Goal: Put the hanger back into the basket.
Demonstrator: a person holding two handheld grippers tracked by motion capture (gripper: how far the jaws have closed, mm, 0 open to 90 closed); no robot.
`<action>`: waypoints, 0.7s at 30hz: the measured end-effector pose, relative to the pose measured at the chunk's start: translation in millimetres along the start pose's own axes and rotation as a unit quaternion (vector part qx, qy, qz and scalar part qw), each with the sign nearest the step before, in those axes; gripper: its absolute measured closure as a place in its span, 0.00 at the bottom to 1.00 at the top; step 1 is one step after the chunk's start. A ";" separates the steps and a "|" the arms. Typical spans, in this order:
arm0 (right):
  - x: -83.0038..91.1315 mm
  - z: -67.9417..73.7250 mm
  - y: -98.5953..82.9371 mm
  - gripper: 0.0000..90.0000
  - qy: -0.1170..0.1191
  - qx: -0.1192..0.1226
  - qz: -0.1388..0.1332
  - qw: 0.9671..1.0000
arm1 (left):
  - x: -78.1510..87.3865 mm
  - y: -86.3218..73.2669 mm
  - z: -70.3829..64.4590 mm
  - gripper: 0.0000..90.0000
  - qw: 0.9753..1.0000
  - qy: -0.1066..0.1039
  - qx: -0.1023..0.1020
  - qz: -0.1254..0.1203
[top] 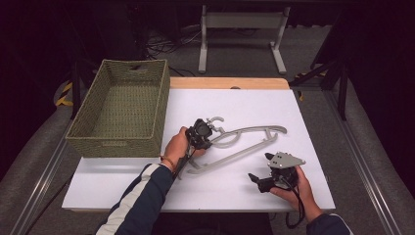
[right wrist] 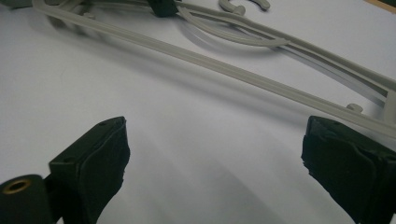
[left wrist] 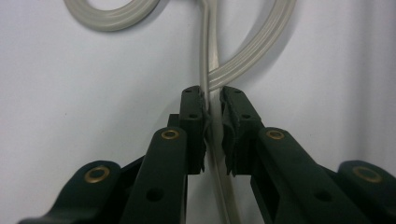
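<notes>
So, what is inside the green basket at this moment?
The green basket looks empty: its woven floor shows bare. The near wall hides a strip of the floor behind it. The grey hanger lies outside on the white table, held by the left tool.

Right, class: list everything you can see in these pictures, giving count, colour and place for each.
Hanger: one, grey plastic, lying flat mid-table, hook end toward the basket.
Basket: one, green woven, at the table's left.
Table: one, white top with a wooden far edge.
Frame: one, white metal, on the floor beyond the table.
Left claw: one, black, closed on the hanger near its hook.
Right claw: one, black, open, near the hanger's lower bar.
</notes>
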State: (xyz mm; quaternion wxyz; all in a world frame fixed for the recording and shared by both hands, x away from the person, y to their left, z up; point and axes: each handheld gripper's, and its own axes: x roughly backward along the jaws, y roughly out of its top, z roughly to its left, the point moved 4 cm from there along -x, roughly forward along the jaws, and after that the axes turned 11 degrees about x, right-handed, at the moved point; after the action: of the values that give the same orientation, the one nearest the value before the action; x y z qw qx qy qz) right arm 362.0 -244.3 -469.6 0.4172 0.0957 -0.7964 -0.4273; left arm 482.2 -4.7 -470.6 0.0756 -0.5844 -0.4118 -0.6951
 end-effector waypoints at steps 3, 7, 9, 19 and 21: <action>-0.7 -1.6 -3.6 0.09 -0.002 -0.005 0.006 1.000 | -0.1 -1.5 -0.1 0.90 1.000 -0.001 -0.001 -0.011; 2.4 -3.6 -3.0 0.09 -0.007 -0.005 0.000 1.000 | -0.7 -3.9 -0.1 0.90 0.999 0.005 0.007 -0.039; 3.4 -4.6 -1.9 0.09 -0.009 -0.008 -0.004 1.000 | -0.1 -4.5 -0.5 0.91 0.998 0.011 0.013 -0.054; 4.2 -6.0 -3.2 0.09 -0.012 -0.011 -0.004 1.000 | 16.7 0.4 -2.2 0.91 0.993 0.031 0.015 -0.117; 4.4 -5.8 -3.1 0.09 -0.012 -0.009 -0.004 1.000 | 22.8 1.1 -2.5 0.91 0.991 0.030 0.015 -0.130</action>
State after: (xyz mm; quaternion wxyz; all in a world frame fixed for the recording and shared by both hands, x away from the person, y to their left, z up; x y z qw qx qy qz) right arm 363.0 -252.0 -467.8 0.4069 0.0897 -0.7971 -0.4370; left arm 474.0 1.5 -450.1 0.0058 -0.5033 -0.4920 -0.7103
